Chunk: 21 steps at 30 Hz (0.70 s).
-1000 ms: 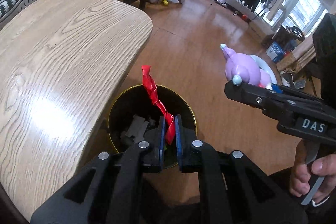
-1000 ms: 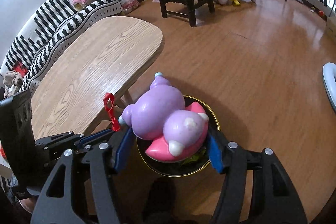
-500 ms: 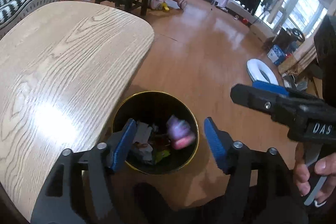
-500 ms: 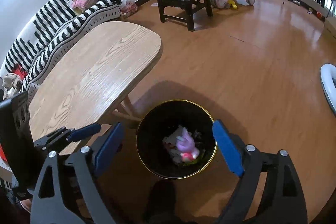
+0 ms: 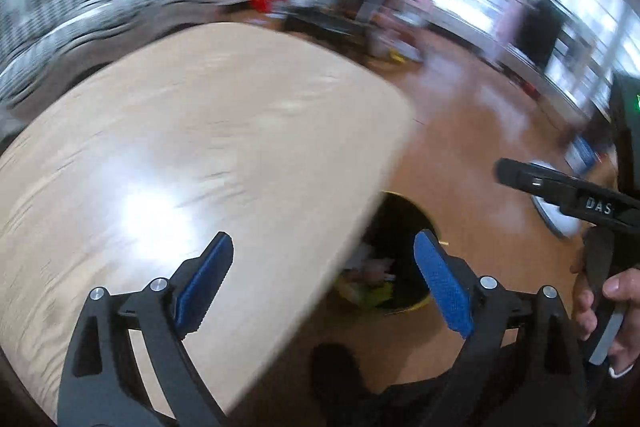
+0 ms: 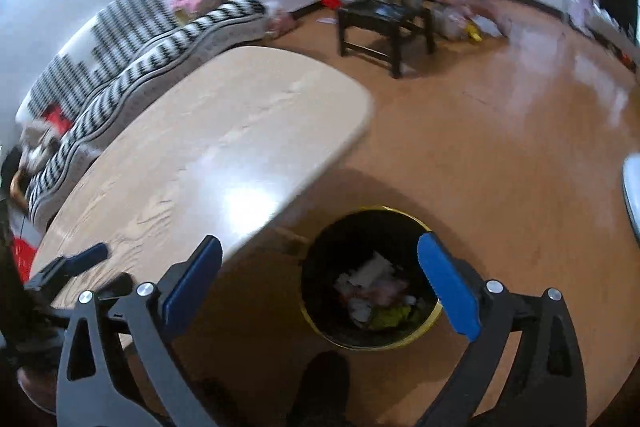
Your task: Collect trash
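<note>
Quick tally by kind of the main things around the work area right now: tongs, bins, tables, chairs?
tongs: 2, left tongs and right tongs, both opening with nothing between them
trash bin: 1, holding mixed scraps
wooden table: 1
dark chair: 1
Total: 5

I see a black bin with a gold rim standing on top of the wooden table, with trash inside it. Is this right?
Not quite. The bin stands on the floor beside the wooden table, partly under its edge, not on top of it. The right wrist view shows this. It does have a gold rim and trash inside.
</note>
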Each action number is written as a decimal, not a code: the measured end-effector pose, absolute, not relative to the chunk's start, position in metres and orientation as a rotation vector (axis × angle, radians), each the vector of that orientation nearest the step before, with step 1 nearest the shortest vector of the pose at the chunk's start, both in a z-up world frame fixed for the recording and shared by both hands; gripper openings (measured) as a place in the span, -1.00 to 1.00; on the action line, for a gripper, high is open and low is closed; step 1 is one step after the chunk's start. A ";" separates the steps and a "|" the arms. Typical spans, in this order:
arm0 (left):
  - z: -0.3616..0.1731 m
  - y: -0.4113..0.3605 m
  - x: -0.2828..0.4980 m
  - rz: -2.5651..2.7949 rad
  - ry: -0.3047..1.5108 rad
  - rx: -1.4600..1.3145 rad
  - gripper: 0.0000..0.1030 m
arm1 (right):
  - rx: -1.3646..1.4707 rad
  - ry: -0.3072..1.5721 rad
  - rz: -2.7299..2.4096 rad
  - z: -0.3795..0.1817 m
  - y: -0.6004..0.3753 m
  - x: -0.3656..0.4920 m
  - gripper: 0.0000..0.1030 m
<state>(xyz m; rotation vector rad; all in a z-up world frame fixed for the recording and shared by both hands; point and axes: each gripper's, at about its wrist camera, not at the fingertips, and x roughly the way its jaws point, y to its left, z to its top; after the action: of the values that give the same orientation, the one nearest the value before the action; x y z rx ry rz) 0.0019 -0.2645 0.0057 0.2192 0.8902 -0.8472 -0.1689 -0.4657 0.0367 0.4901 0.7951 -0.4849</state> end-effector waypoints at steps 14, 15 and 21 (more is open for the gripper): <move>0.054 0.023 0.026 -0.109 0.749 -0.038 0.80 | 0.103 0.693 0.022 0.091 -0.251 -0.023 0.86; 0.050 0.028 0.024 -0.096 0.749 -0.040 0.80 | 0.083 0.691 0.023 0.088 -0.245 -0.017 0.86; 0.021 0.049 0.033 -0.040 0.788 -0.050 0.80 | 0.032 0.758 0.024 0.063 -0.220 0.008 0.86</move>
<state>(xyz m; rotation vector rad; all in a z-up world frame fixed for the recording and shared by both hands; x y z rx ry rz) 0.0333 0.0493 0.0211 -0.0505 0.7877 -0.0404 0.0079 -0.2196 0.0626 0.0324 0.7583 0.0239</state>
